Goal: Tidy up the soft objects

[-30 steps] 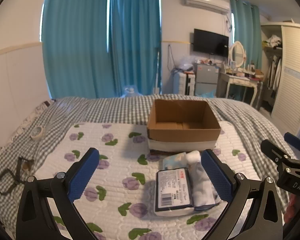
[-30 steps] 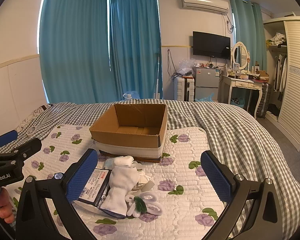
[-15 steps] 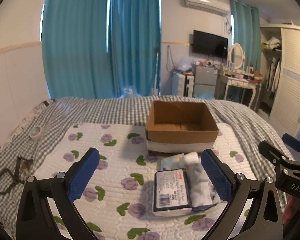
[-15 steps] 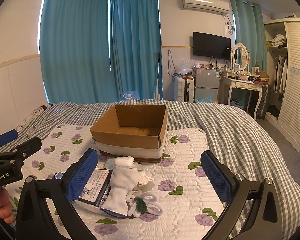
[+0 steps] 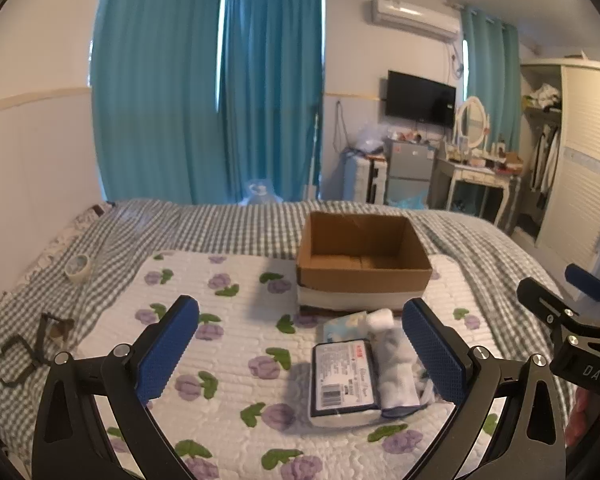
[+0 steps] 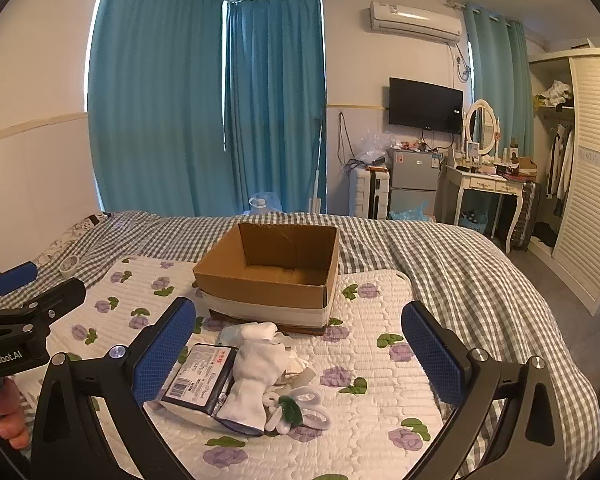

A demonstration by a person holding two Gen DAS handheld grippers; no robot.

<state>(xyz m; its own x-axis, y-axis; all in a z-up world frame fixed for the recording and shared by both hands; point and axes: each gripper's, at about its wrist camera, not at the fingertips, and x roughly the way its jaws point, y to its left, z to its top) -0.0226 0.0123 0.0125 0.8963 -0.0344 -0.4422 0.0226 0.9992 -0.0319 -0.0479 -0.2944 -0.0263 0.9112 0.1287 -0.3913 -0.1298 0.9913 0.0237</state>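
Both grippers, left gripper point(image 5: 300, 346) and right gripper point(image 6: 298, 346), are held wide apart, grasping nothing. Soft objects point(image 6: 252, 376) are piled on the floral quilt point(image 6: 380, 380), just before the cardboard box point(image 6: 272, 276).

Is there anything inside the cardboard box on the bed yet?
The cardboard box looks empty: bare brown floor and inner walls show in both views. The strip of floor just behind its near wall is hidden. The white socks and tissue pack lie outside, in front.
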